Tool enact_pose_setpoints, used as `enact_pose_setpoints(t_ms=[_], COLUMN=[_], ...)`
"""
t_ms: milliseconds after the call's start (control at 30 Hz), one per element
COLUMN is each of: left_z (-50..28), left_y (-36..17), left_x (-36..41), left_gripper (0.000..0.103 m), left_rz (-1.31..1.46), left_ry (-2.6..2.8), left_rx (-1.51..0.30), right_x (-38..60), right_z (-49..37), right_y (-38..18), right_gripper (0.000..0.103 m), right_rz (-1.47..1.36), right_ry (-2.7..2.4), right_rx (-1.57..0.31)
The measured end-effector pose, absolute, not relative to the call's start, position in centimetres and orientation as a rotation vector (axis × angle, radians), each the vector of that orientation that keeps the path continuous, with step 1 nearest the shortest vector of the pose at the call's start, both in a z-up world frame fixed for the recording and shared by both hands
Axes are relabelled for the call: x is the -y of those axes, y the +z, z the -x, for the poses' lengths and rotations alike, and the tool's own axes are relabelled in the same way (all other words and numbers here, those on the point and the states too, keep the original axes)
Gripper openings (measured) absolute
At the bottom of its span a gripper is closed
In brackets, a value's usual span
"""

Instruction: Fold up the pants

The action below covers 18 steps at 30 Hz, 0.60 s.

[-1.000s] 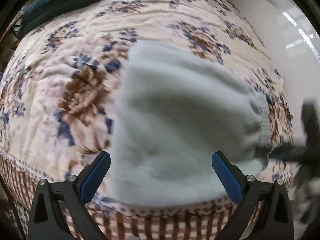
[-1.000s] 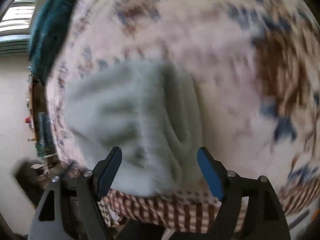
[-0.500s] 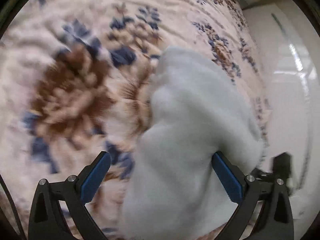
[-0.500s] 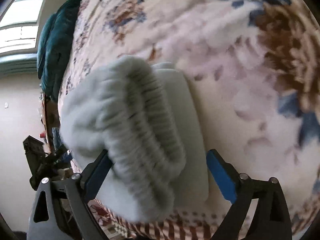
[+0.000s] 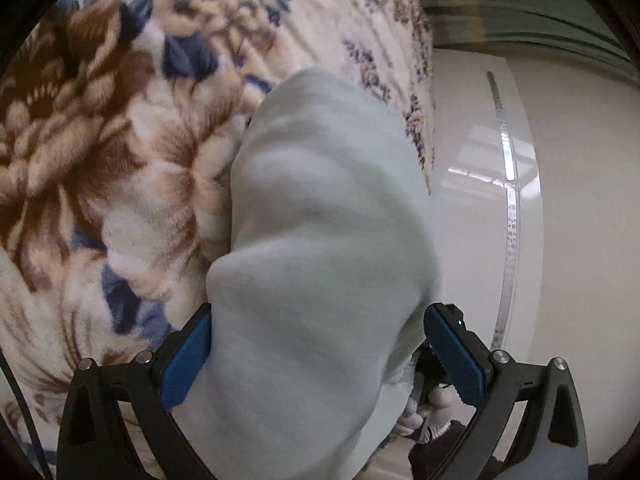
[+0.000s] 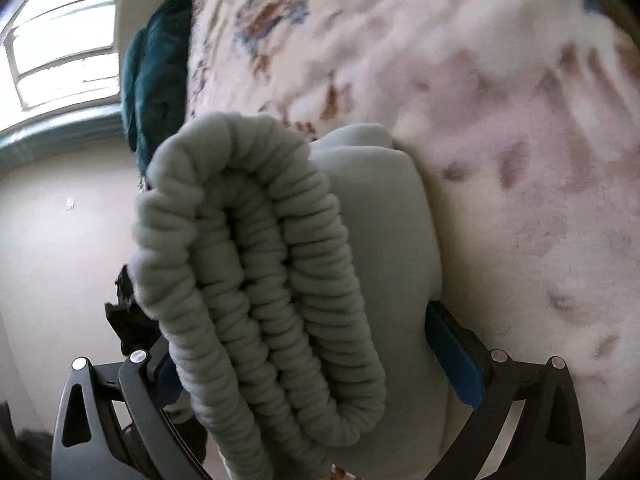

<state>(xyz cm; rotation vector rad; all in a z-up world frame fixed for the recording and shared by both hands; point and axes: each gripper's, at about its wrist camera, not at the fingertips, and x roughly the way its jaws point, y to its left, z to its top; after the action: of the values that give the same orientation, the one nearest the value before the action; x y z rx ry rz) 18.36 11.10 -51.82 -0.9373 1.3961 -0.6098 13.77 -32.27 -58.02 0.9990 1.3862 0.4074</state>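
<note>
Pants (image 5: 320,240) lying folded at the bed (image 5: 100,168) edge, filling mid-frame between both tongs.

Left tongs (image 5: 320,356) are standing spread, one pad touching fabric, no pinch evident. Right tongs (image 6: 320,364) are opening around the ribbed waistband (image 6: 256,280). The fleece is looking soft, light, thick and floppy, likely non-slippery; the doubled waistband and folded edges are probably offering the firmest hold.

The thick bundle of folded pale grey-green fleece pants (image 5: 320,240) fills the gap between the left gripper's (image 5: 316,356) blue pads, and its gathered waistband (image 6: 256,272) crowds the right gripper's (image 6: 320,356) opening jaws. To the left in the left wrist view and to the right in the right wrist view, the plush floral blanket (image 5: 112,152) lies bare. A dark teal cloth heap (image 6: 156,72) blocks the far edge by the window (image 6: 60,36).
</note>
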Motion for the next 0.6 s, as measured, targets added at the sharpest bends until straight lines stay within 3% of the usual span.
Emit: enact_pose_setpoints(t_ms=[300, 600], left_z=[-18.9, -21.3], left_y=[-51.9, -56.5], left_x=[-11.4, -9.9], left_gripper=[0.103, 0.103], left_rz=[0.926, 0.933], left_ry=[-0.630, -0.716], left_rx=[-1.352, -1.433], right_x=[30.8, 31.2], right_z=[-13.4, -16.2], right_y=[-55.9, -60.4], right_gripper=[0.103, 0.103], right_rz=[-0.851, -0.960], right_ry=[0.389, 0.423], right_rx=[-1.404, -1.433])
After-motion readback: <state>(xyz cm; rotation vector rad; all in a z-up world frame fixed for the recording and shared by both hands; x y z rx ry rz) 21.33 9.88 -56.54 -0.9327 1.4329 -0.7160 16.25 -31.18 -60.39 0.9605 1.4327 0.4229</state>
